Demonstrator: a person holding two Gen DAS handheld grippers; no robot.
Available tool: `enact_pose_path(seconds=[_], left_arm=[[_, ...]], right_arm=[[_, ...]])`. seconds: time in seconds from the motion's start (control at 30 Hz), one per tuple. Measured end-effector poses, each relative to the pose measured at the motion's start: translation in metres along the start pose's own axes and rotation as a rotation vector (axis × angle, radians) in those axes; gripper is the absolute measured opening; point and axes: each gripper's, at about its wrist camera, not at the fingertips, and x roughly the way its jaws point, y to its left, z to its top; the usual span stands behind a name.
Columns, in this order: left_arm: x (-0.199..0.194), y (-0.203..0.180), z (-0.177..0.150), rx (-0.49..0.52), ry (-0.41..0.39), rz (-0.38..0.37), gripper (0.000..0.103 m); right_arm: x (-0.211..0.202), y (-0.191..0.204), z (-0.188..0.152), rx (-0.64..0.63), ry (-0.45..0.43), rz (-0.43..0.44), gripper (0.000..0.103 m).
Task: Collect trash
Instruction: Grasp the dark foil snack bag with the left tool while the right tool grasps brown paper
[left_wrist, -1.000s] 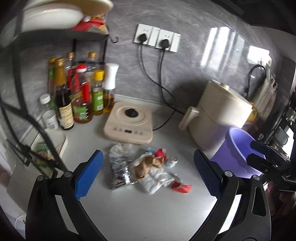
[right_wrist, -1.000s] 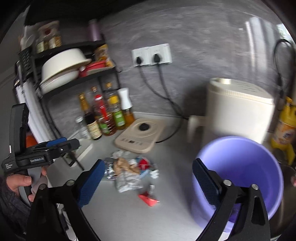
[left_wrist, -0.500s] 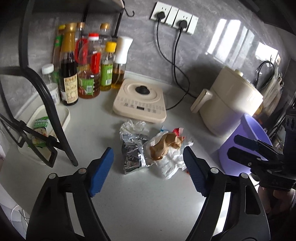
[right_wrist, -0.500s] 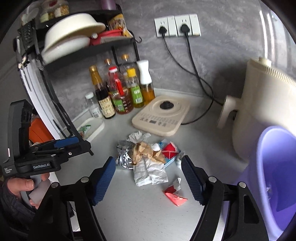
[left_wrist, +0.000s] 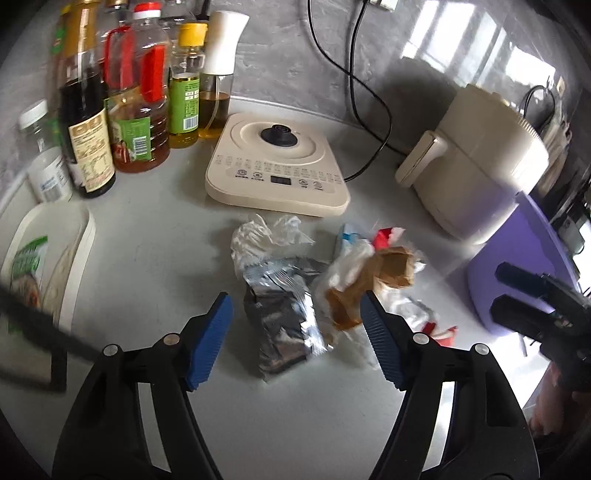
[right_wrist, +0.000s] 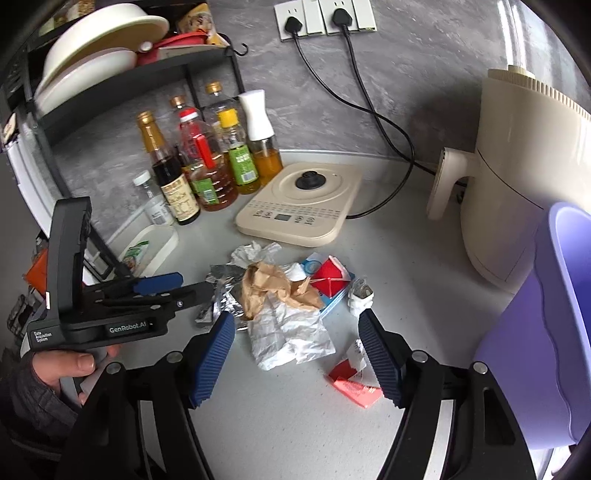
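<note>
A heap of trash lies on the grey counter: a silver foil wrapper (left_wrist: 284, 314), crumpled brown paper (left_wrist: 373, 288), white paper (right_wrist: 291, 332), a red and blue packet (right_wrist: 328, 278) and a small red wrapper (right_wrist: 352, 384). My left gripper (left_wrist: 295, 339) is open, its blue pads either side of the foil wrapper, just above it. My right gripper (right_wrist: 295, 354) is open over the white paper. The left gripper also shows in the right wrist view (right_wrist: 166, 284), at the left edge of the heap. A purple bin (right_wrist: 546, 332) stands to the right.
A beige induction cooker (left_wrist: 280, 170) sits behind the heap. Several sauce and oil bottles (left_wrist: 136, 103) stand at the back left under a black rack (right_wrist: 122, 74). A cream air fryer (left_wrist: 476, 166) stands at the right. A white tray (left_wrist: 48, 258) lies at the left.
Both grippers have moved forward and down toward the trash heap, which now looks larger and sits between the fingers. Both stay open and nothing has been picked up.
</note>
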Motion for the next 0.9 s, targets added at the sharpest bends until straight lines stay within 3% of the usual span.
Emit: enact_pose_path(seconds=[0.33, 0.37, 0.43, 0.5, 0.67, 0.7, 0.8, 0.9], left_arm=[[0.034, 0.024, 0.004, -0.053, 0.073, -0.054, 0.065], [0.036, 0.025, 0.003, -0.057, 0.077, -0.062, 0.062], [0.041, 0.027, 0.001, -0.064, 0.092, -0.091, 0.043], [0.042, 0.027, -0.001, -0.059, 0.093, -0.102, 0.034], [0.037, 0.026, 0.000, -0.076, 0.067, -0.109, 0.032], [0.036, 0.027, 0.000, -0.077, 0.061, -0.108, 0.032], [0.032, 0.027, 0.001, -0.074, 0.052, -0.100, 0.032], [0.027, 0.025, 0.002, -0.064, 0.048, -0.090, 0.032]], right_arm=[[0.040, 0.013, 0.025, -0.026, 0.060, 0.022, 0.069], [0.043, 0.015, 0.026, -0.032, 0.066, 0.026, 0.069], [0.051, 0.018, 0.030, -0.042, 0.076, 0.035, 0.069], [0.060, 0.020, 0.033, -0.050, 0.089, 0.044, 0.067], [0.081, 0.023, 0.035, -0.063, 0.124, 0.066, 0.062], [0.084, 0.023, 0.035, -0.061, 0.129, 0.072, 0.058], [0.096, 0.019, 0.031, -0.041, 0.182, 0.104, 0.029], [0.088, 0.016, 0.030, -0.027, 0.158, 0.108, 0.023]])
